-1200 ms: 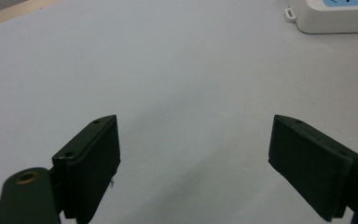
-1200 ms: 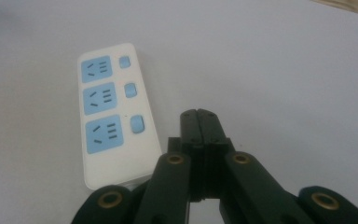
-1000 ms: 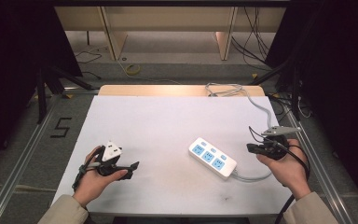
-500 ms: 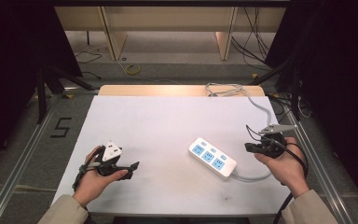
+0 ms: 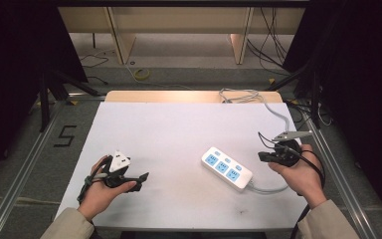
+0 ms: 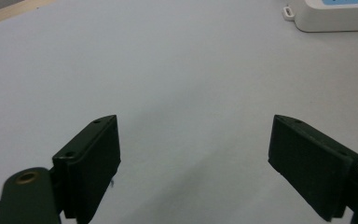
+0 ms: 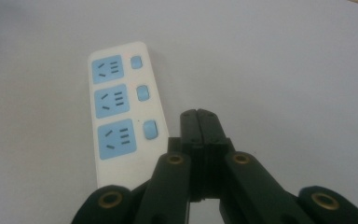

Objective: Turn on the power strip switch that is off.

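high view: the power strip (image 5: 227, 169) lies flat on the white tabletop (image 5: 179, 134), just off the tip of the right gripper (image 5: 262, 156), near but apart from it, with its cord (image 5: 271, 188) curling out under the right hand (image 5: 303, 174). the left gripper (image 5: 138, 180) rests well away on the other side, in the left hand (image 5: 102, 191), pointing toward the strip. the likely trouble here is the cord: if the right hand pushes in, it could drag or snag the loop and slew the strip round.

left gripper view: the jaws of the left gripper (image 6: 193, 163) stand wide apart with nothing between them, only bare tabletop (image 6: 168, 70). the strip's end (image 6: 335, 14) sits far ahead and off to the upper right. coming in from this angle, one jaw could catch the corner and shove the strip rather than straddle it.

right gripper view: the right gripper (image 7: 199, 119) is fully closed, jaws pressed together and holding nothing. the strip (image 7: 121, 116) lies just left of the tip, sockets and switches facing up. with the jaws closed it could only poke; a push on a switch (image 7: 149, 129) might slide the light strip sideways, since nothing steadies it.
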The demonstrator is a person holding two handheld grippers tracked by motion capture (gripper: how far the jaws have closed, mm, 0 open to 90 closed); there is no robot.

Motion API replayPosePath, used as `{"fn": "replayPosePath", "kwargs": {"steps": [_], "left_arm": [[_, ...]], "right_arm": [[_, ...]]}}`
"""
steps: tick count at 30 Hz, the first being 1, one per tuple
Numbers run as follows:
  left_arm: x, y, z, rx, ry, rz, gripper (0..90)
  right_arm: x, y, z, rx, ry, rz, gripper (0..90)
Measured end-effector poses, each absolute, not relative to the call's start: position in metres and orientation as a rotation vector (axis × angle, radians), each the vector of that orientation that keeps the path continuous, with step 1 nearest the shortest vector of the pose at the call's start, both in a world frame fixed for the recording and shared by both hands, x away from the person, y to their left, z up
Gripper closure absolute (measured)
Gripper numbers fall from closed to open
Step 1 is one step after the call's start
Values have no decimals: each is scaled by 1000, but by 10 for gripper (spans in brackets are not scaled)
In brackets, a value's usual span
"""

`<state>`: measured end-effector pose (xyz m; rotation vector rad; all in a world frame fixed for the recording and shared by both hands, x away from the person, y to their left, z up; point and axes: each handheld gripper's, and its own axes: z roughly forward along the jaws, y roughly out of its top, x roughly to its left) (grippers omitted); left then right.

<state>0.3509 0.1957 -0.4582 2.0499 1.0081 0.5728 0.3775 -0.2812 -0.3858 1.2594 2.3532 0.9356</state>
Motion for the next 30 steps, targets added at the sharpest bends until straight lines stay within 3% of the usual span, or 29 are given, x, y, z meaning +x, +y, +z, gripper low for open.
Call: {"fn": "replayPosePath", "kwargs": {"steps": [30], "left_arm": [[351,196,-458,2053,1001,576,165]], "right_arm": [[384,-266,-382,1227,2392,917,900]]}}
